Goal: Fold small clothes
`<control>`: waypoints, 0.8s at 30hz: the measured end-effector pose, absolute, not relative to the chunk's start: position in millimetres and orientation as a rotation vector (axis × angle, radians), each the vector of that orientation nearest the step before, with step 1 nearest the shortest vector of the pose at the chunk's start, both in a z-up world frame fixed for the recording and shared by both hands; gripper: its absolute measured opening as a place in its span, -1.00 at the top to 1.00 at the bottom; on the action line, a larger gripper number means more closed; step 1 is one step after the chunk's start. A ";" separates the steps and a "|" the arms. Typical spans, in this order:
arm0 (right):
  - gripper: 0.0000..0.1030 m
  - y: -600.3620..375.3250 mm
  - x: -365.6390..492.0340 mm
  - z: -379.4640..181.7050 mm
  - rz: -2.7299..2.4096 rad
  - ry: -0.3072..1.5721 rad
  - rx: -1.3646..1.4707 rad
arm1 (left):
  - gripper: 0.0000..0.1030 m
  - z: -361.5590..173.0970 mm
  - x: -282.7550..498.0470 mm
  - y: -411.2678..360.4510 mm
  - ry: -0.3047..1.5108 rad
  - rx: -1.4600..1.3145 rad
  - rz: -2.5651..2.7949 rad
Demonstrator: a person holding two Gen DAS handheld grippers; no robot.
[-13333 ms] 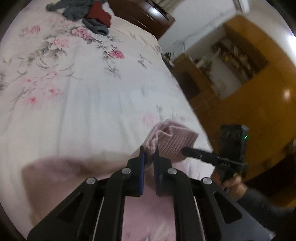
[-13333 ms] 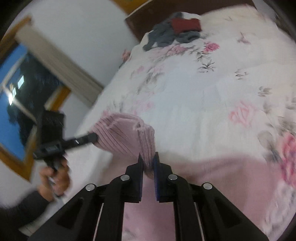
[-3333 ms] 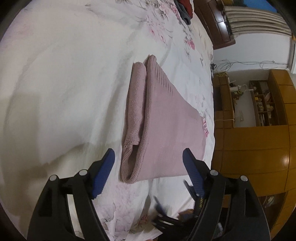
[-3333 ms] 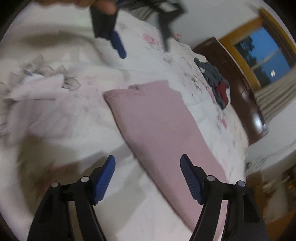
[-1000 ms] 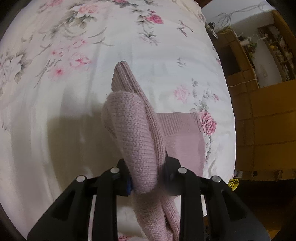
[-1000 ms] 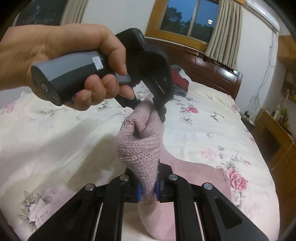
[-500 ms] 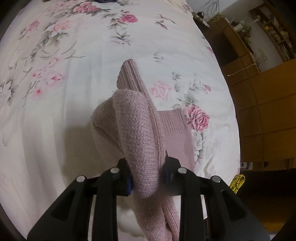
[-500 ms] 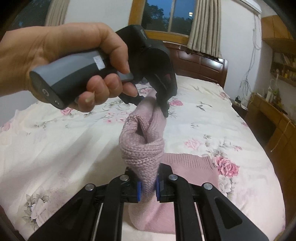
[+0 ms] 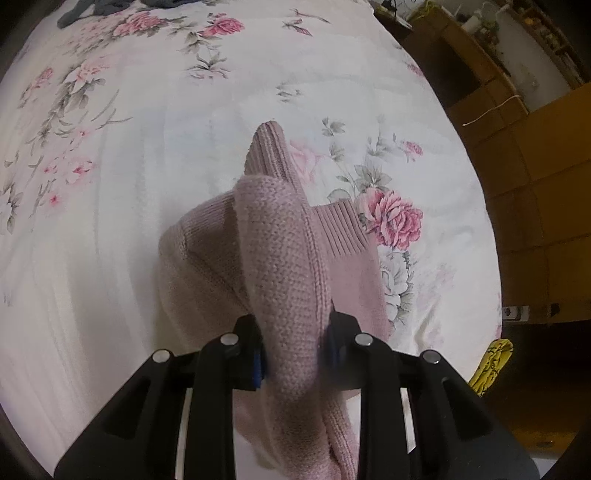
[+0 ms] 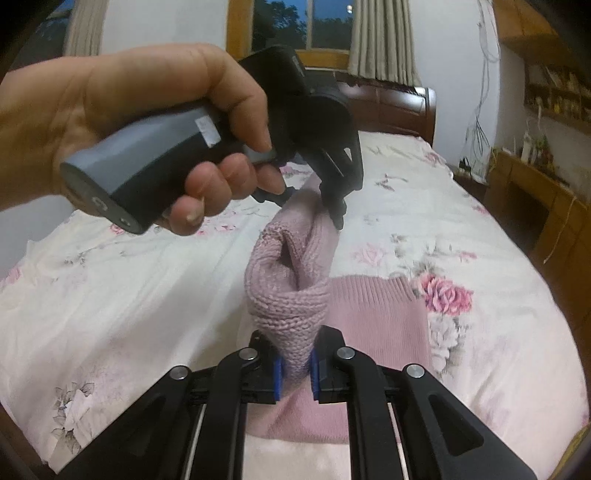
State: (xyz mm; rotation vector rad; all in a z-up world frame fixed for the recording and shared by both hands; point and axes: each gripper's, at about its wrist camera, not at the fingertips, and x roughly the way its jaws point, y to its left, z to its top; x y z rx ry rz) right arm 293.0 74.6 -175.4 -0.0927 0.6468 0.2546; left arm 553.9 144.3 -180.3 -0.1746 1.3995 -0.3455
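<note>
i hold the pink knit garment (image 10: 291, 295) pinched in left gripper (image 10: 334, 206) and right gripper (image 10: 295, 363), both clamped tight; uneven lowering could skew the fold.

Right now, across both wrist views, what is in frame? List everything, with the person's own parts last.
pink knit garment: one, dusty pink, partly flat on the bed, one end lifted
bedspread: one, cream with pink roses, covers the bed
clothes pile: one heap, grey, far end of the bed
headboard: one, dark wood, beyond the bed
window: one, wood frame, dark outside, beige curtains
wooden cabinets: orange-brown, beside the bed
yellow object: one, at the bed's edge, unclear what
left gripper: black, clamped on the lifted end
right gripper: black, blue pads, clamped on the garment
hand: one, holds the left gripper's grey handle
</note>
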 end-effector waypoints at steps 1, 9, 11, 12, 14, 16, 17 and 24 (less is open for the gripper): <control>0.80 69.5 293.3 -177.7 0.250 0.652 -0.083 | 0.54 -182.0 553.8 140.8 1.400 -0.166 -0.343; 0.80 34.8 294.8 -197.3 0.222 0.695 -0.014 | 0.55 -207.5 552.7 95.8 1.415 -0.091 -0.323; 0.80 26.0 295.3 -202.7 0.214 0.706 0.007 | 0.55 -214.4 552.4 87.8 1.416 -0.084 -0.317; 0.80 23.0 295.4 -204.6 0.211 0.710 0.011 | 0.55 -217.9 552.2 82.8 1.417 -0.074 -0.316; 0.80 16.8 295.0 -209.1 0.205 0.717 0.016 | 0.54 -222.6 551.8 74.0 1.417 -0.054 -0.314; 0.80 11.0 294.2 -212.6 0.199 0.720 0.020 | 0.54 -226.1 550.9 67.4 1.415 -0.044 -0.312; 0.80 7.1 293.9 -214.7 0.195 0.722 0.027 | 0.54 -228.4 550.7 63.0 1.413 -0.036 -0.309; 0.80 -16.1 296.2 -232.6 0.183 0.749 0.073 | 0.54 -248.9 549.1 42.3 1.401 -0.005 -0.292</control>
